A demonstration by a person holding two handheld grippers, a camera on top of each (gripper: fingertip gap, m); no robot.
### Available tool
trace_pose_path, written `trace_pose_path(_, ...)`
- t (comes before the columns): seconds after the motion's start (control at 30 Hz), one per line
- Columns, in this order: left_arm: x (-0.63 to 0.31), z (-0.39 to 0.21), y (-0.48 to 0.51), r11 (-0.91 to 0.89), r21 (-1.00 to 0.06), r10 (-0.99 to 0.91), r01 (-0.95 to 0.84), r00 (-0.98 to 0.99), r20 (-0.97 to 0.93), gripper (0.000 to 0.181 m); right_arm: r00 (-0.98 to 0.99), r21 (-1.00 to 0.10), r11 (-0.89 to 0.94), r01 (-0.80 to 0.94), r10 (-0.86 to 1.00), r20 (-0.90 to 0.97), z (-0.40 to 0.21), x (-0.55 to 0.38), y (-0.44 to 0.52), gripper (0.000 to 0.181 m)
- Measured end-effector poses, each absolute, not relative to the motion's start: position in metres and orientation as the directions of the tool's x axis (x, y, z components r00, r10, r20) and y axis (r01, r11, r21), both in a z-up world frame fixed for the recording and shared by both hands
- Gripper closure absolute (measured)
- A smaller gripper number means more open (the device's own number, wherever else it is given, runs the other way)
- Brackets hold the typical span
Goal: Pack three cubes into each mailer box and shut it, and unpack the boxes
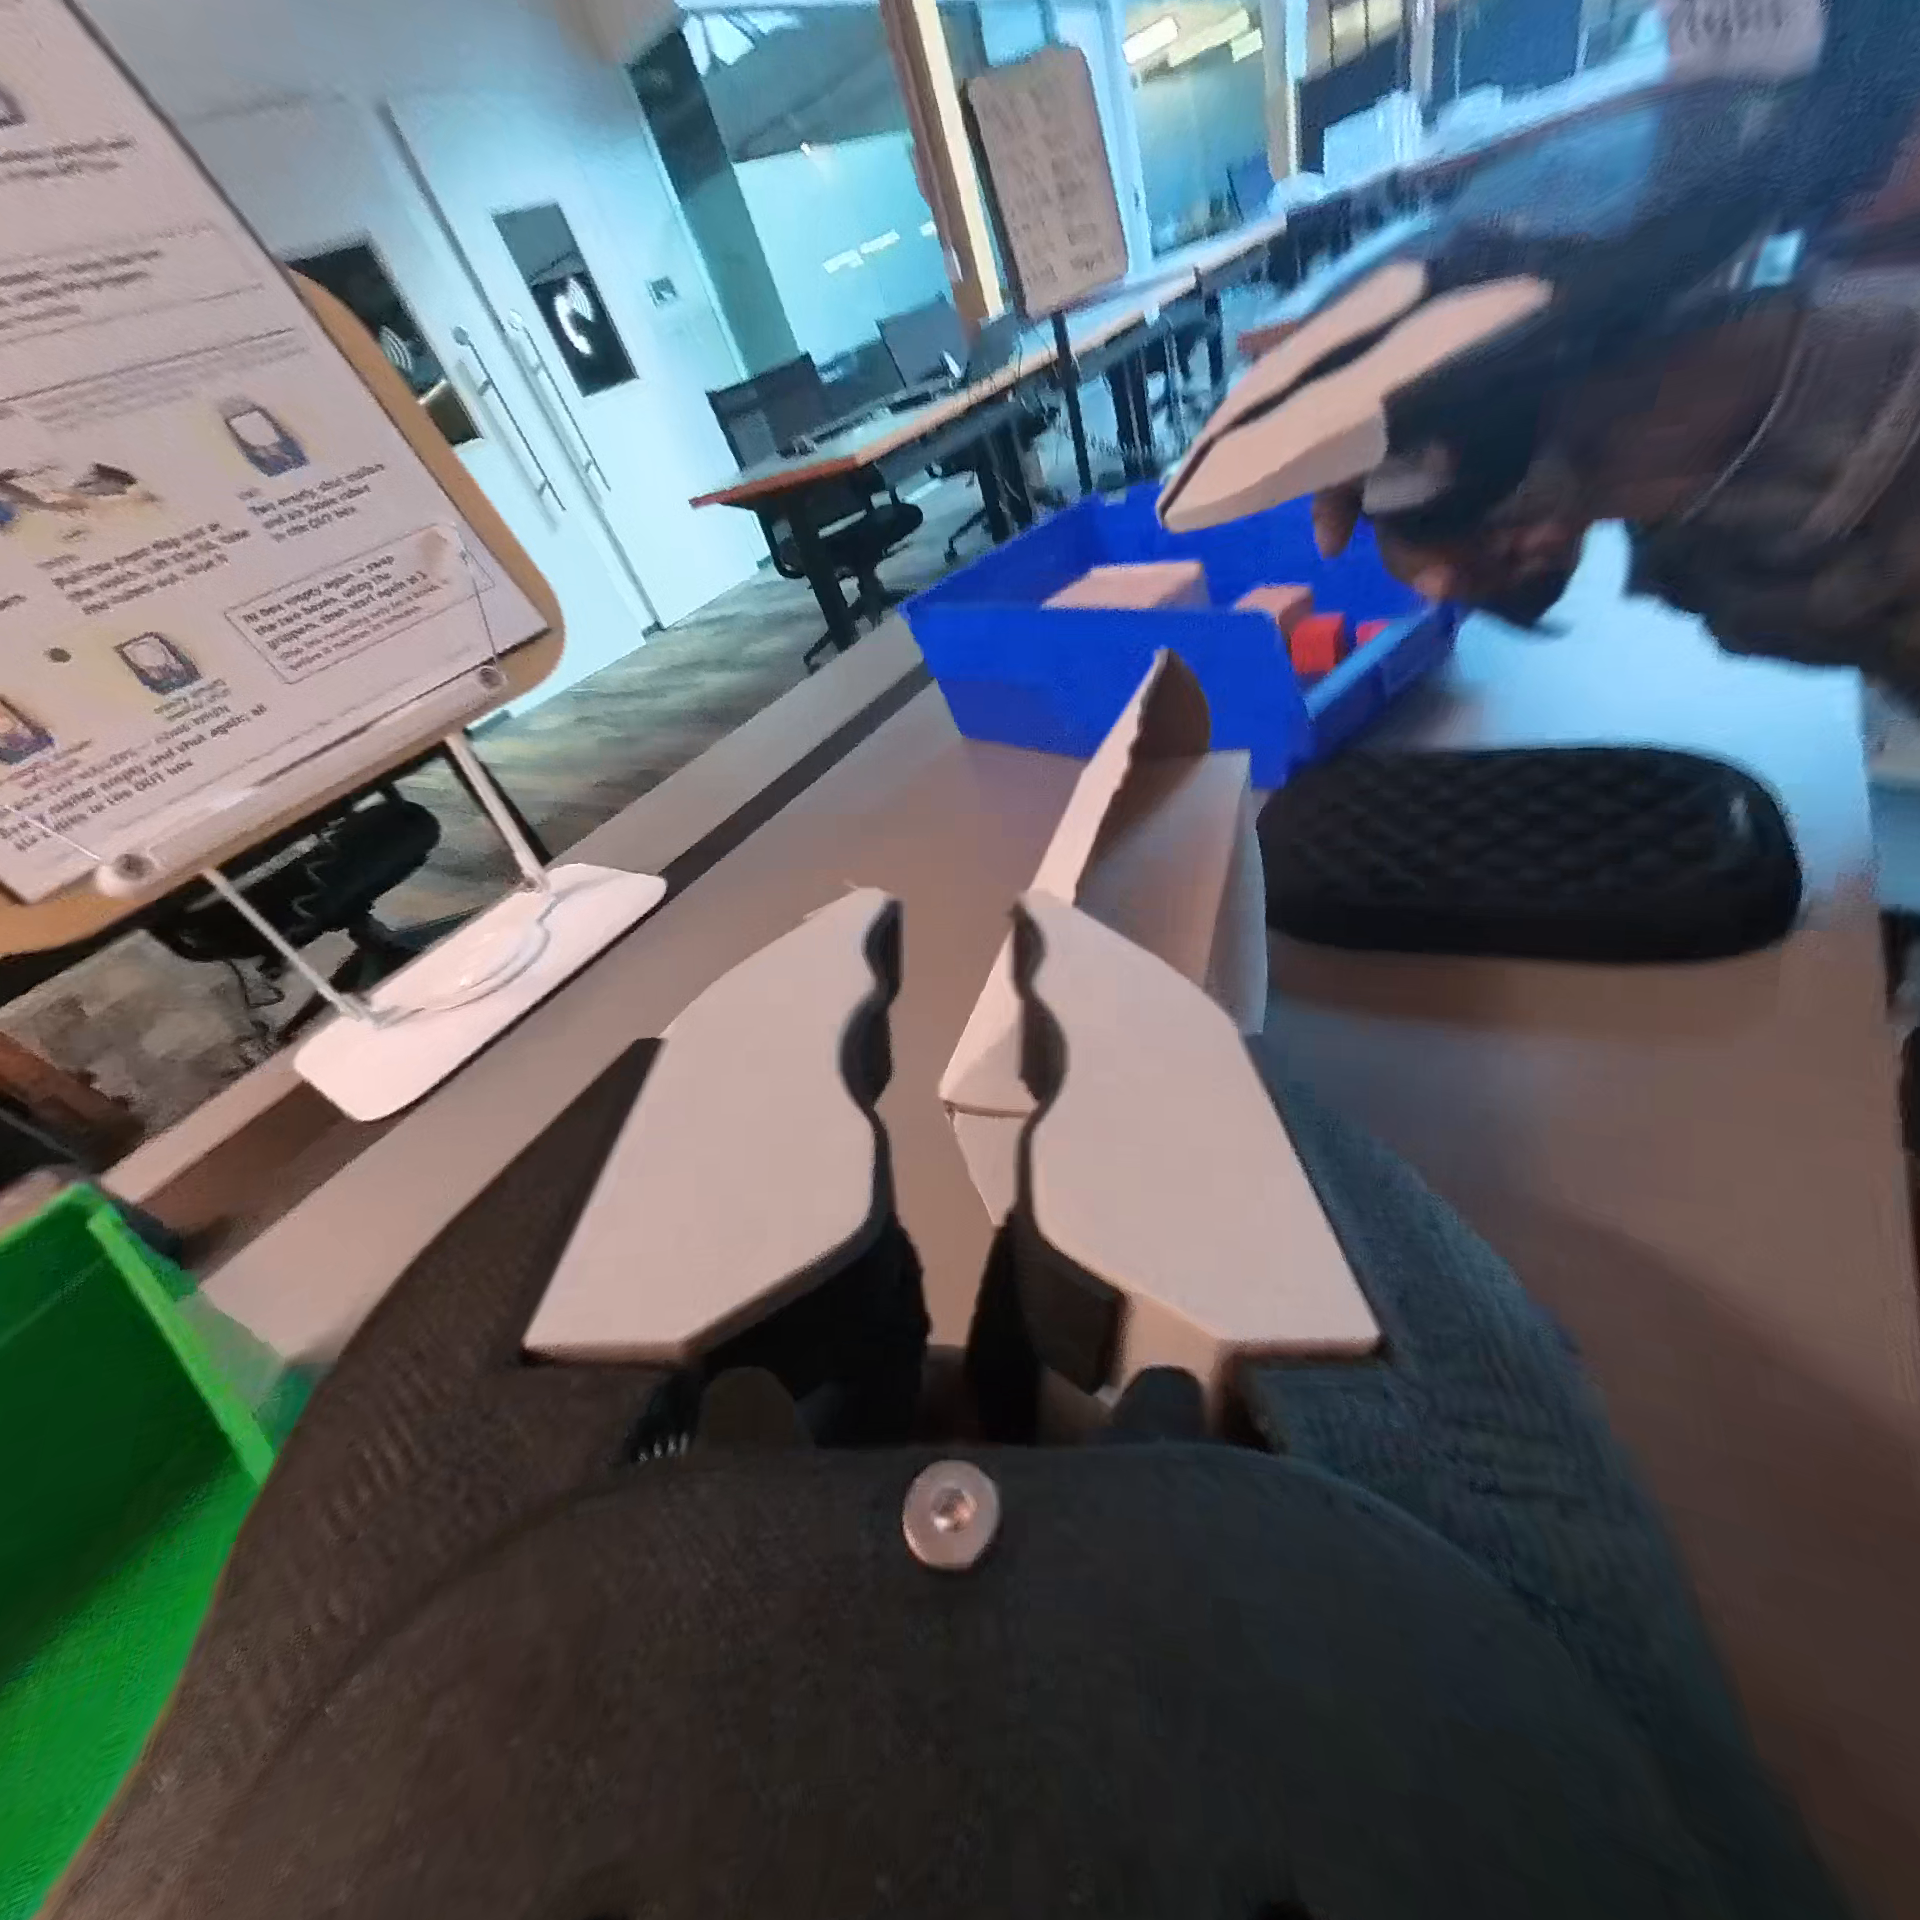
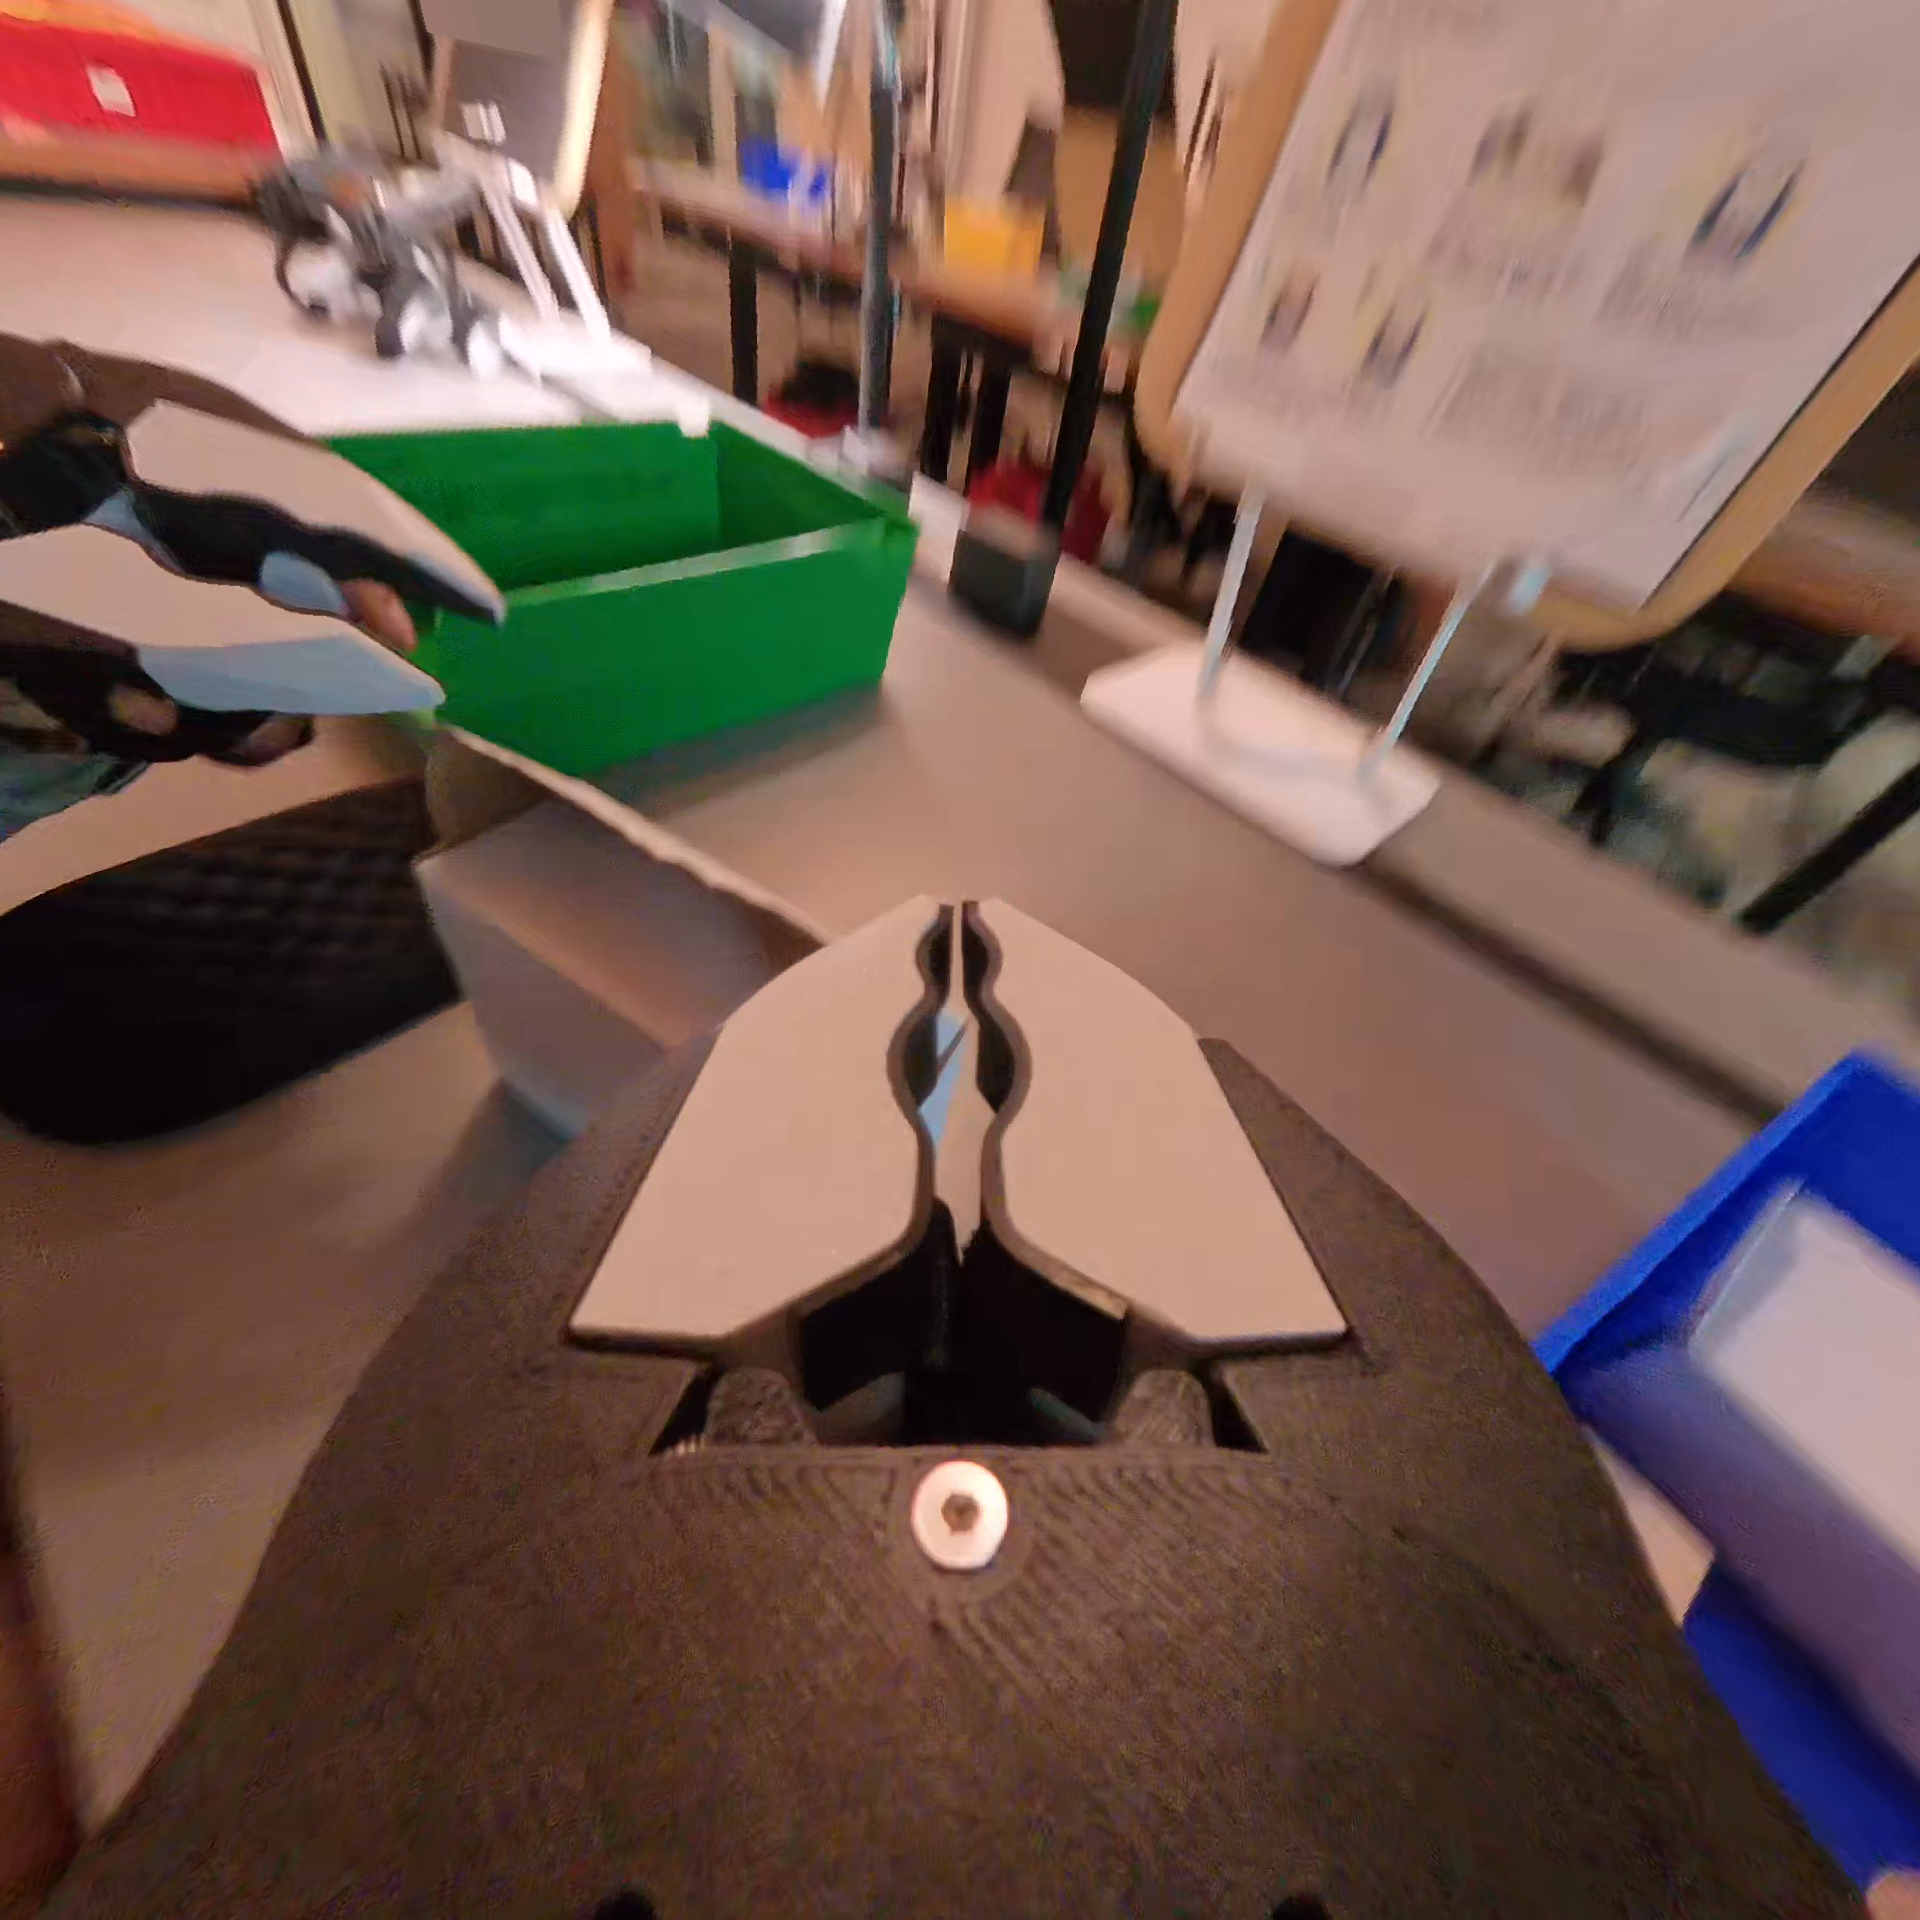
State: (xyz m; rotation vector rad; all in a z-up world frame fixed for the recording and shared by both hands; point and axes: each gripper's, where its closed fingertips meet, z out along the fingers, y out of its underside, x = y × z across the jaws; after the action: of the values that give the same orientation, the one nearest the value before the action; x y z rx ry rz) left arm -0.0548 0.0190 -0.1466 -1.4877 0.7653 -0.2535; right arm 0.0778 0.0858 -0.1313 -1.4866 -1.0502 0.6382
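A brown cardboard mailer box stands open on the table, and its raised flap runs up toward the blue bin. My left gripper is open and hovers just over the flap's near edge, which lies by the right finger without being pinched. The right wrist view shows the left gripper open above the box. My right gripper is shut and empty, above the table. The left wrist view shows it over the blue bin. That bin holds red cubes and another cardboard box.
A green bin stands at the left end and also shows in the left wrist view. A black mesh mat lies beside the box. An instruction sign on a white stand stands at the table's far edge. The blue bin's corner is at the right. Across from one pair of fingers to the other is roughly 15 cm.
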Motion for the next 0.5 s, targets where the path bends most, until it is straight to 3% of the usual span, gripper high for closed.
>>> trace_pose_path(0.03,-0.054,-0.144,0.017,0.097,-0.962,-0.606,-0.255,0.751,-0.26,0.173,0.452,-0.969,0.103,0.225,0.87,0.198,-0.126,0.077,0.088,0.181)
trace_pose_path(0.1,-0.052,-0.148,0.017,0.057,-0.975,-0.624,-0.215,0.755,-0.203,0.181,0.403,-0.969,0.068,0.237,0.901,0.161,-0.136,0.068,0.086,0.181)
trace_pose_path(0.5,-0.046,-0.18,0.01,-0.029,-0.951,-0.666,-0.309,0.715,-0.212,0.181,0.308,-0.953,-0.018,0.302,0.948,0.08,-0.179,0.061,0.075,0.181)
